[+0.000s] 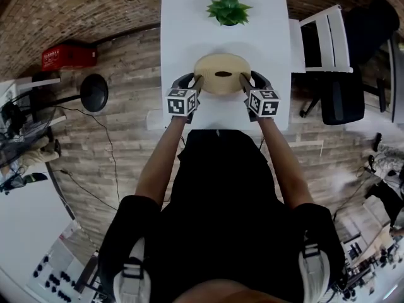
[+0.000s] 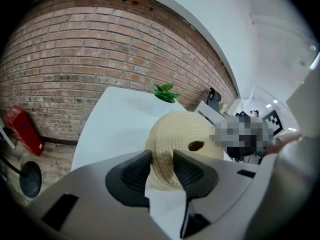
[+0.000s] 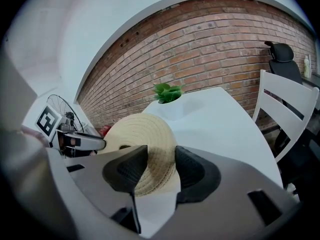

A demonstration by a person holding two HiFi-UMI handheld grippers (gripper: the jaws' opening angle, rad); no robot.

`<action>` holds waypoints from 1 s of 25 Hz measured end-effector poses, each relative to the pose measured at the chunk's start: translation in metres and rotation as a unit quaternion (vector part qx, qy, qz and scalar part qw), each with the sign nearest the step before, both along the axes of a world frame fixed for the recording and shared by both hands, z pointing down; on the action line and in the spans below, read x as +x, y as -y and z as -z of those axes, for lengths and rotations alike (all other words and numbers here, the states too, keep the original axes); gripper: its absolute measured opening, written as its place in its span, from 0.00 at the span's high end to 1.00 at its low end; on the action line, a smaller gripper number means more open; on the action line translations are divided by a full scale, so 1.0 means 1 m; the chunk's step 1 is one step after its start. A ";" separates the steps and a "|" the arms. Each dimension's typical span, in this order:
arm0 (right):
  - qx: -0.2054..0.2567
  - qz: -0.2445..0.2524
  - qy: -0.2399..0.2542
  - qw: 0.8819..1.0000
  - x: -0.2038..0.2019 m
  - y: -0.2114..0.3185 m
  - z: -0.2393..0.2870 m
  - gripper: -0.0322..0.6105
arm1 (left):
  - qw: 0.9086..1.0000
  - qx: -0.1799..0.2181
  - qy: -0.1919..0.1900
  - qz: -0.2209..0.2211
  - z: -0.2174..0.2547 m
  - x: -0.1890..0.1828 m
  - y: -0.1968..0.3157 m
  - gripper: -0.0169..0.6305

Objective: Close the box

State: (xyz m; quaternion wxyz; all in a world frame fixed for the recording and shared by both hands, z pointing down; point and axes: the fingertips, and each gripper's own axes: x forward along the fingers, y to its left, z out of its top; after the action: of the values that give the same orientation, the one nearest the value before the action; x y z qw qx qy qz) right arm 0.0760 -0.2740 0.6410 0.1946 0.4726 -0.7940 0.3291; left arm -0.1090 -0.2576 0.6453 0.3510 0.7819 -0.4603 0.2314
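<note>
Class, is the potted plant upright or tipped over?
Upright: the plant stands on the table with its leaves spreading upward in every view.

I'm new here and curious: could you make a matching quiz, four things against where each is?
1 woven lid
2 potted plant
3 red crate
4 white chair

A on the floor left of the table
B gripped at two opposite edges
C beside the table's right edge
D far end of the table

Pairs: 1-B, 2-D, 3-A, 4-C

A round pale-beige woven box (image 1: 222, 73) sits upright on the white table's (image 1: 189, 17) near half, a dark oval hole centred in its domed top.
</note>
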 end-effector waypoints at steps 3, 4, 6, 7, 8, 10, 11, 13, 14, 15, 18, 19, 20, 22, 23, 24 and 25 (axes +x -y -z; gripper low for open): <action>-0.005 0.003 -0.004 1.000 0.000 0.002 -0.004 0.69 | 1.000 -0.006 0.007 -0.006 -0.006 0.002 0.002 0.74; -0.006 0.004 -0.006 1.000 0.000 0.002 -0.005 0.69 | 1.000 -0.007 0.009 -0.007 -0.008 0.002 0.002 0.74; -0.007 0.004 -0.007 1.000 0.000 0.001 -0.007 0.69 | 1.000 -0.012 0.005 -0.006 -0.010 0.002 0.002 0.74; -0.008 0.004 -0.008 1.000 -0.001 0.001 -0.008 0.68 | 1.000 -0.015 0.000 -0.005 -0.011 0.001 0.002 0.73; -0.007 0.005 -0.009 1.000 -0.001 0.001 -0.008 0.68 | 1.000 -0.017 -0.005 -0.004 -0.012 0.000 0.002 0.73; -0.005 0.009 -0.011 1.000 -0.001 0.002 -0.008 0.68 | 1.000 -0.016 -0.012 -0.005 -0.013 -0.001 0.002 0.73; -0.004 0.011 -0.012 1.000 -0.001 0.002 -0.008 0.68 | 1.000 -0.015 -0.012 -0.005 -0.013 -0.002 0.003 0.73; -0.003 0.012 -0.013 1.000 -0.001 0.003 -0.009 0.68 | 1.000 -0.015 -0.015 -0.001 -0.015 -0.003 0.004 0.70; -0.003 0.013 -0.013 1.000 -0.001 0.003 -0.009 0.68 | 1.000 -0.016 -0.018 0.002 -0.015 -0.004 0.004 0.68; -0.003 0.014 -0.012 1.000 -0.001 0.003 -0.008 0.68 | 1.000 -0.017 -0.022 0.005 -0.016 -0.005 0.004 0.67; -0.003 0.013 -0.011 1.000 -0.002 0.003 -0.009 0.68 | 0.999 -0.017 -0.027 0.007 -0.017 -0.008 0.004 0.64; -0.003 0.012 -0.011 1.000 -0.001 0.003 -0.009 0.68 | 0.999 -0.016 -0.027 0.007 -0.018 -0.009 0.004 0.63; -0.002 0.011 -0.011 1.000 -0.001 0.003 -0.009 0.68 | 1.000 -0.015 -0.025 0.006 -0.019 -0.010 0.004 0.62; 0.000 0.011 -0.011 1.000 -0.001 0.004 -0.010 0.68 | 1.000 -0.011 -0.020 0.002 -0.020 -0.010 0.006 0.61; 0.001 0.010 -0.011 1.000 -0.001 0.004 -0.010 0.67 | 1.000 -0.010 -0.018 0.000 -0.020 -0.010 0.006 0.60; 0.001 0.009 -0.011 1.000 -0.001 0.004 -0.010 0.67 | 1.000 -0.010 -0.018 -0.001 -0.020 -0.009 0.007 0.60; 0.001 0.009 -0.011 1.000 0.000 0.004 -0.010 0.67 | 1.000 -0.010 -0.020 -0.001 -0.020 -0.009 0.006 0.60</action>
State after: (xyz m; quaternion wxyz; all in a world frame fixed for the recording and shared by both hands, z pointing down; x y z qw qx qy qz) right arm 0.0755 -0.2779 0.6507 0.2053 0.4695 -0.7963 0.3213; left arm -0.1181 -0.2640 0.6649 0.3675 0.7832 -0.4501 0.2211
